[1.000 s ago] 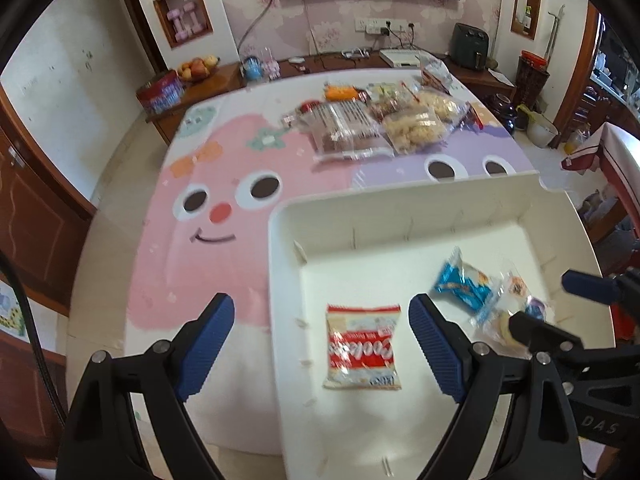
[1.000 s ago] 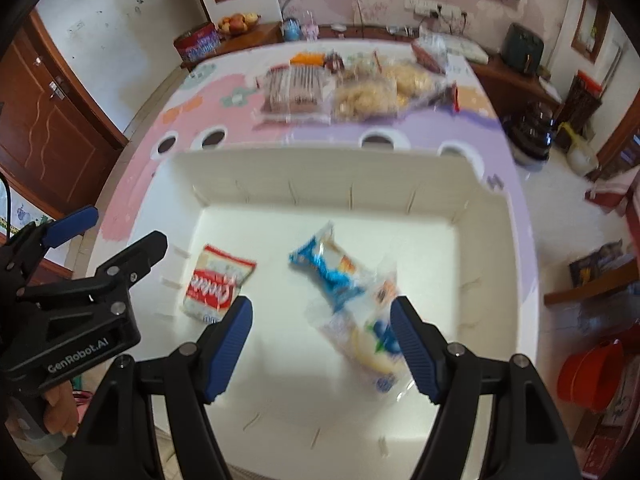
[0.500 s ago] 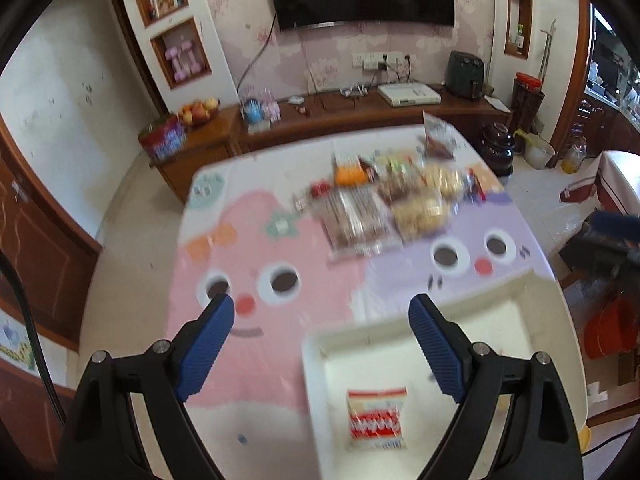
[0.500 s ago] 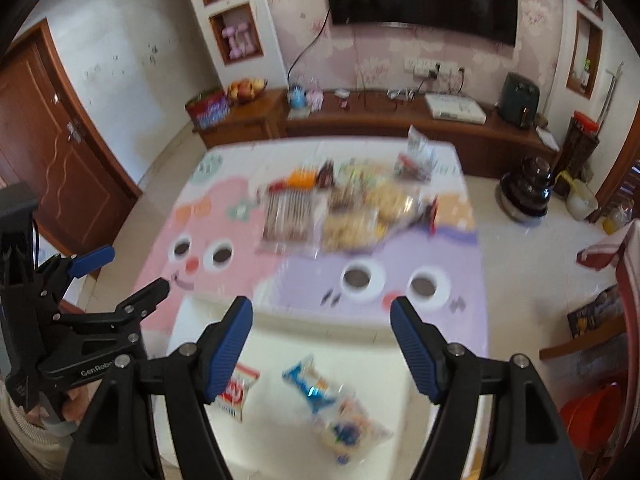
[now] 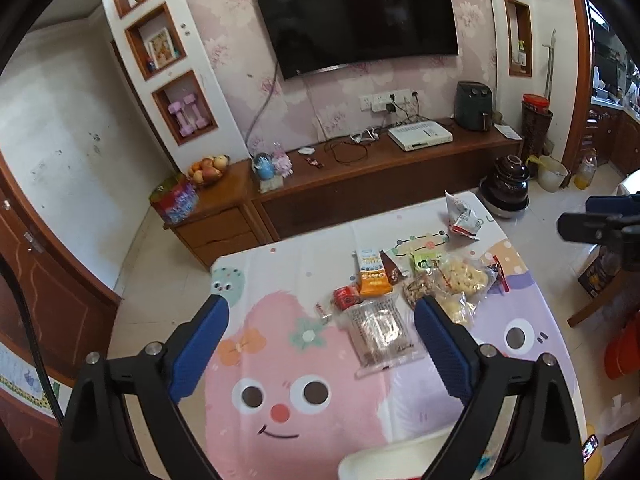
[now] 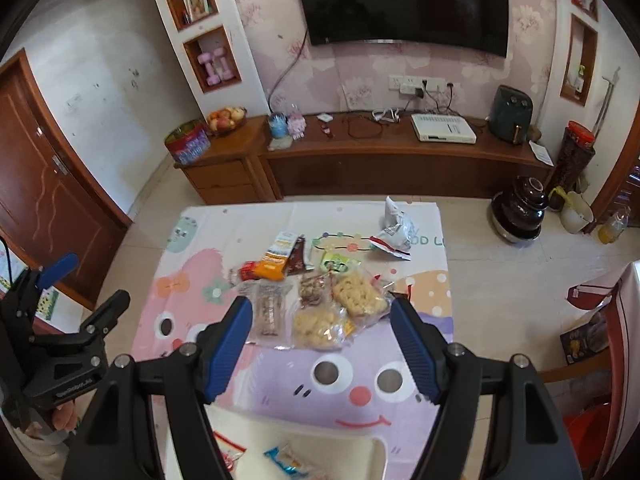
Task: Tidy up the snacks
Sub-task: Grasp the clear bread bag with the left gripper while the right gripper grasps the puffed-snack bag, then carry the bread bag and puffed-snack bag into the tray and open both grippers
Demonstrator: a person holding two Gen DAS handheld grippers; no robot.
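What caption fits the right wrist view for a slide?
Open right gripper above a cartoon tablecloth, facing a snack pile; white tray holding packets at the bottom edge.

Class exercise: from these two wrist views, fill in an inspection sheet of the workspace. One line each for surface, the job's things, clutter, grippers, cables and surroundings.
Surface: table under a cartoon-face cloth in pink and purple.
Job's things: snack pile at mid-table; a silver bag apart from it, further back; white tray at the near edge with a blue packet inside.
Clutter: nothing seen on the table besides snacks and tray.
Grippers: left gripper and right gripper both open, empty, above the table.
Cables: loose wires on the wooden cabinet under wall sockets.
Surroundings: wall television, fruit bowl, floor jar.
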